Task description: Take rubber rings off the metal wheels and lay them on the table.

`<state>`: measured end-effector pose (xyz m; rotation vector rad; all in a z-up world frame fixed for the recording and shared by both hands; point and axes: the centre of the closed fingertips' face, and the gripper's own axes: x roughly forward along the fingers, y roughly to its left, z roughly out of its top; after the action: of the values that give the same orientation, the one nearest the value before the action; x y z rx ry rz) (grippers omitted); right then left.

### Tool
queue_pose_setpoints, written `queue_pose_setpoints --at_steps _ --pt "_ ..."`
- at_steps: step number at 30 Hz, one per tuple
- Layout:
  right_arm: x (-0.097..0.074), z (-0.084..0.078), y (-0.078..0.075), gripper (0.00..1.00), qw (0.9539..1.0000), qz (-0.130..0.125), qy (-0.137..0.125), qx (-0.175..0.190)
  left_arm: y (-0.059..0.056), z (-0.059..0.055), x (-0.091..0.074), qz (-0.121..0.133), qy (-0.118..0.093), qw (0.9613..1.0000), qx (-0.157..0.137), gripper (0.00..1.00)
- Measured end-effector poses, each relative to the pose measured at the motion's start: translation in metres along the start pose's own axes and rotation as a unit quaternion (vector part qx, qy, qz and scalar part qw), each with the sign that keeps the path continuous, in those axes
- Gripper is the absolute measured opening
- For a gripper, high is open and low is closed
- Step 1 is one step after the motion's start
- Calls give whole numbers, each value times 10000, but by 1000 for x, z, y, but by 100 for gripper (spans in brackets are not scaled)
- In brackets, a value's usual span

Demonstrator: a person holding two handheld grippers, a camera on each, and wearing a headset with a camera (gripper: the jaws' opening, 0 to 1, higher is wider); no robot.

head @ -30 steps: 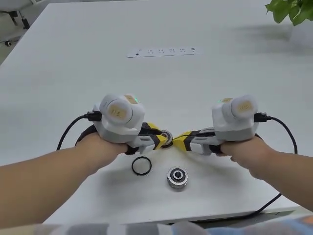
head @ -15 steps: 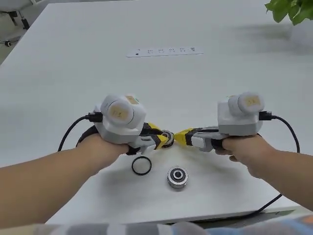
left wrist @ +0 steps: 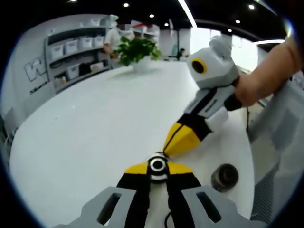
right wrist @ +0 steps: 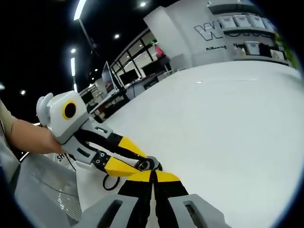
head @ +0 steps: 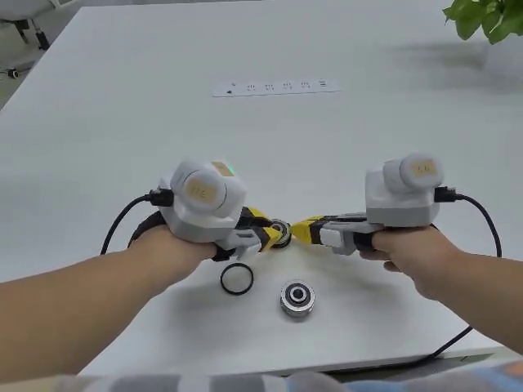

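A small metal wheel (head: 280, 233) hangs just above the white table, and my left gripper (head: 274, 234) is shut on it. In the left gripper view the wheel (left wrist: 157, 165) sits between the yellow jaw tips. My right gripper (head: 296, 231) comes in from the right with its jaws together, tips touching the wheel's rim (right wrist: 146, 164). I cannot tell whether they pinch its rubber ring. A loose black rubber ring (head: 236, 278) lies flat on the table below the left gripper. A second wheel (head: 297, 297) with a dark ring around it stands near the front edge.
A white power strip (head: 276, 86) lies across the far middle of the table (head: 122, 122). A green plant (head: 484, 16) is at the far right corner. Black cables (head: 122, 214) trail from both grippers, and the table's front edge runs close below the second wheel.
The right gripper has rolled slightly more upright and its body has shifted a little right, with its tips staying at the wheel. The left gripper still holds the wheel in the same place.
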<state>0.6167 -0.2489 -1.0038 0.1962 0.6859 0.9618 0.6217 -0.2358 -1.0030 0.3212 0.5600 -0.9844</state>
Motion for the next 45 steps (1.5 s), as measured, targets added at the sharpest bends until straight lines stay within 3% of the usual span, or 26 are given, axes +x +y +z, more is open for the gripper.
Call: queue_pose_setpoints --at_steps 31,34,35,40,45 --pt "2 2 11 0 9985 417 -72 343 -2 0 1 24 38 10000 35 12" --pt "2 5 18 0 9970 612 -131 459 -2 0 1 20 31 10000 59 12" --pt "2 5 19 0 9975 640 -106 290 -2 0 1 20 24 10000 70 12" --pt "-3 5 21 0 9962 764 -150 403 -2 1 1 25 16 10000 71 12" --pt "-7 6 31 0 9921 1029 -209 685 -2 1 1 27 16 10000 59 12"
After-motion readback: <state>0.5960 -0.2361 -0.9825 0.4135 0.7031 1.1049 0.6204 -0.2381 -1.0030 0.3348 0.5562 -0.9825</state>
